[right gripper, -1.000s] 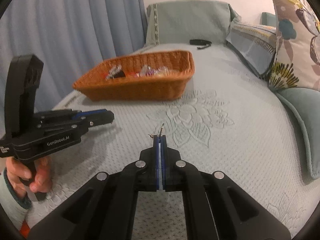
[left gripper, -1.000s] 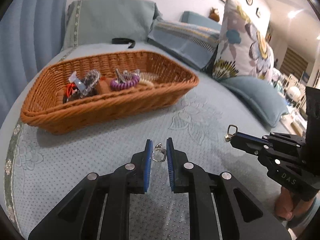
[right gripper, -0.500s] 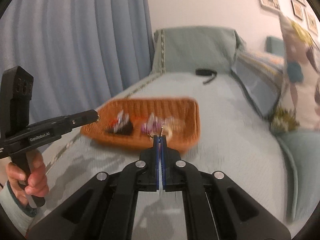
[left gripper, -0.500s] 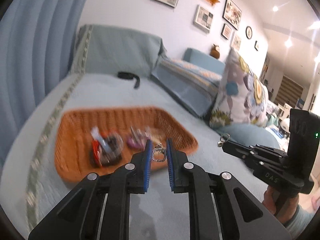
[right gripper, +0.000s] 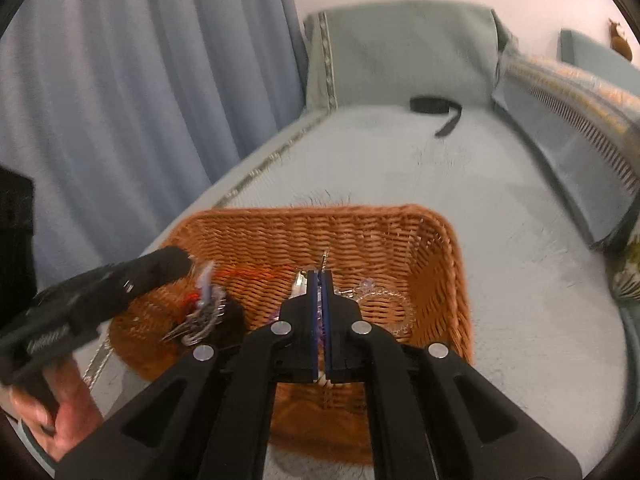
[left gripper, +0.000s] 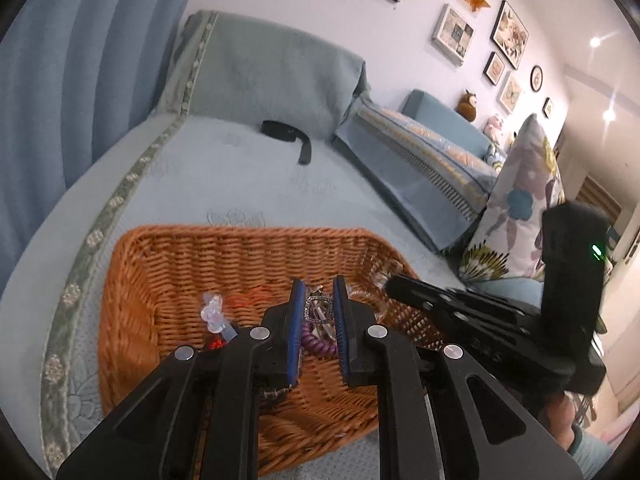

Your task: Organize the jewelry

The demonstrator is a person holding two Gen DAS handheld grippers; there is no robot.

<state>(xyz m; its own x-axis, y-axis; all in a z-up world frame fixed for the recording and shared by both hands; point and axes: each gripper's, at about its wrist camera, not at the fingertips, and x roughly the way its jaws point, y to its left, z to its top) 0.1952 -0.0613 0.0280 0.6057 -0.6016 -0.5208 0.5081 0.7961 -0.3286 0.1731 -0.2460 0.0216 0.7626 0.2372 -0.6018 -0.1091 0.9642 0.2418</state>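
My left gripper (left gripper: 316, 294) is shut on a silver ring (left gripper: 318, 307) and holds it over the orange wicker basket (left gripper: 168, 256). My right gripper (right gripper: 319, 276) is shut on a thin silver earring (right gripper: 325, 258) and also hangs over the basket (right gripper: 444, 264). In the basket lie a purple coil hair tie (left gripper: 316, 343), a clear hair clip (left gripper: 214, 312), red thread (left gripper: 250, 298) and a clear bracelet (right gripper: 384, 300). The right gripper's tip (left gripper: 394, 282) shows in the left wrist view, the left gripper's tip (right gripper: 176, 258) in the right wrist view.
The basket stands on a pale green bed cover (right gripper: 500, 208). A black strap (left gripper: 288, 136) lies at the far end near the headboard cushion (left gripper: 276, 76). Pillows (left gripper: 516, 208) line the right side. Blue curtains (right gripper: 140, 92) hang on the left.
Both grippers have moved forward from the bed cover to above the basket, each still holding its piece. The basket now sits directly below the fingertips.
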